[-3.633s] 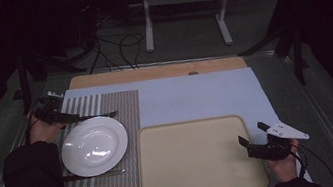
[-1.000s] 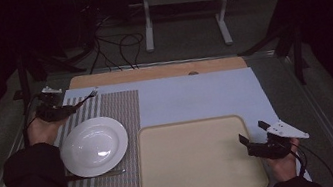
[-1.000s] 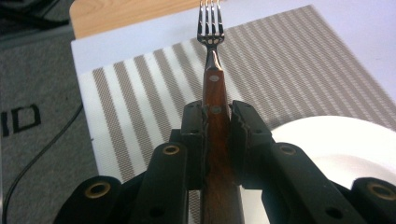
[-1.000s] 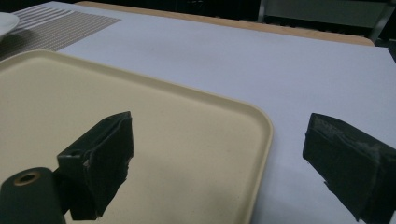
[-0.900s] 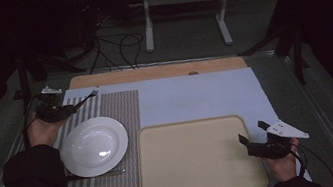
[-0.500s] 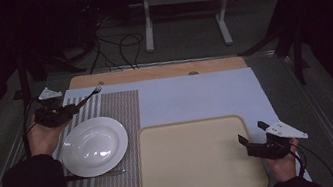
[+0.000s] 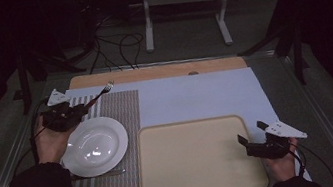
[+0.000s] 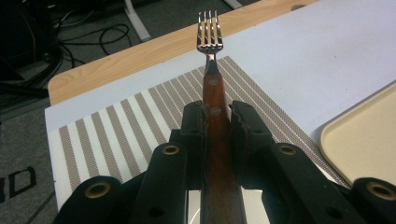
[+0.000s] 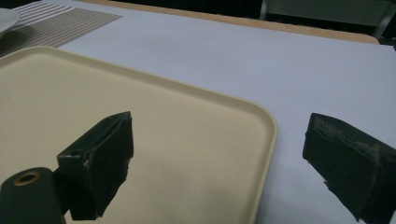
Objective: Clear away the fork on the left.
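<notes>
While the left tool (image 7: 76, 113) is clenched on the wooden handle of a fork (image 8: 211, 60), the work looks to be at its carrying stage: the fork is already picked up and held off the surface, but not yet set down anywhere. In the left gripper view the jaws press on both sides of the handle, and the tines point forward over the striped placemat (image 8: 121, 126) toward the wooden board (image 8: 140, 56) at the far edge. In the high view the fork (image 7: 101, 93) slants up and away from the tool, above the far part of the placemat and just beyond the white plate (image 7: 94, 146).

The plate rests on the placemat, and another piece of cutlery, too dim to name, lies at its near edge, partly under the rim. The beige tray (image 7: 200, 159) beside the placemat holds nothing.

The right tool (image 7: 249, 142) is released, its jaws wide apart with nothing between them. It sits low at the tray's near right corner; in the right gripper view the tray's rim (image 9: 266, 140) runs between the jaws.

What seems left is choosing a spot for the fork, lowering it flat, and letting go. Where it belongs cannot be told from these views.
</notes>
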`<state>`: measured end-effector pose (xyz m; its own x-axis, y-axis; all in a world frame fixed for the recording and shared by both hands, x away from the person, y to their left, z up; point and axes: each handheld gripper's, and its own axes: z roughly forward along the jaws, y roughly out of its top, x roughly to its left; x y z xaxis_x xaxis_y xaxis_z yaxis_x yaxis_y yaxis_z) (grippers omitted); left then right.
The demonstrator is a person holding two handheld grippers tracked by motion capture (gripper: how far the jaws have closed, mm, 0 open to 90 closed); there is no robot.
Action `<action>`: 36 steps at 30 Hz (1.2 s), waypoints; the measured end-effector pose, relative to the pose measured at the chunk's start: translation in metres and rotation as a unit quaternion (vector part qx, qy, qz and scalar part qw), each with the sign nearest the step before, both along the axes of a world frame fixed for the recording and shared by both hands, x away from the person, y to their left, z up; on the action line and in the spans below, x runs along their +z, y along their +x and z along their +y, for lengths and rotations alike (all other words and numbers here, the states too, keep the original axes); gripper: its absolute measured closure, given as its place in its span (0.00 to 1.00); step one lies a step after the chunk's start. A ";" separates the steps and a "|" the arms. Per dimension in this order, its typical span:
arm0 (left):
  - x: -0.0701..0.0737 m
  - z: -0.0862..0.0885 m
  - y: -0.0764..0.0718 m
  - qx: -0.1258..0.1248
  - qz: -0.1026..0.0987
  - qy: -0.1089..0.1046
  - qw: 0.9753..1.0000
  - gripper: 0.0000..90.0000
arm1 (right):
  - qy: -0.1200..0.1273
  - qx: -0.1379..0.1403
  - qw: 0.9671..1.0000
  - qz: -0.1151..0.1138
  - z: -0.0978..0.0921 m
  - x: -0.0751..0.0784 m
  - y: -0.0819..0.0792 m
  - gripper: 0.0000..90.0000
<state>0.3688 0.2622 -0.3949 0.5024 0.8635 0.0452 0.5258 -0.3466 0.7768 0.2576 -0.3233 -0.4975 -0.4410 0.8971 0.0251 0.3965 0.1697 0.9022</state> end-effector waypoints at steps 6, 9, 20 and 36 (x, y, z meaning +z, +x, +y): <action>-0.002 -0.006 -0.006 -0.002 -0.008 -0.003 1.000 0.85 | 0.000 0.002 1.000 0.001 0.000 0.000 0.000 0.10; -0.003 -0.010 -0.011 -0.002 -0.012 -0.003 1.000 0.85 | 0.000 0.001 1.000 0.001 0.001 0.000 0.000 0.10; -0.012 -0.017 -0.020 0.005 -0.010 -0.003 1.000 0.85 | 0.003 0.004 1.000 -0.001 0.000 0.000 0.000 0.10; -0.023 -0.038 -0.032 0.002 -0.015 0.003 1.000 0.85 | 0.000 0.008 1.000 -0.003 0.001 0.001 0.000 0.10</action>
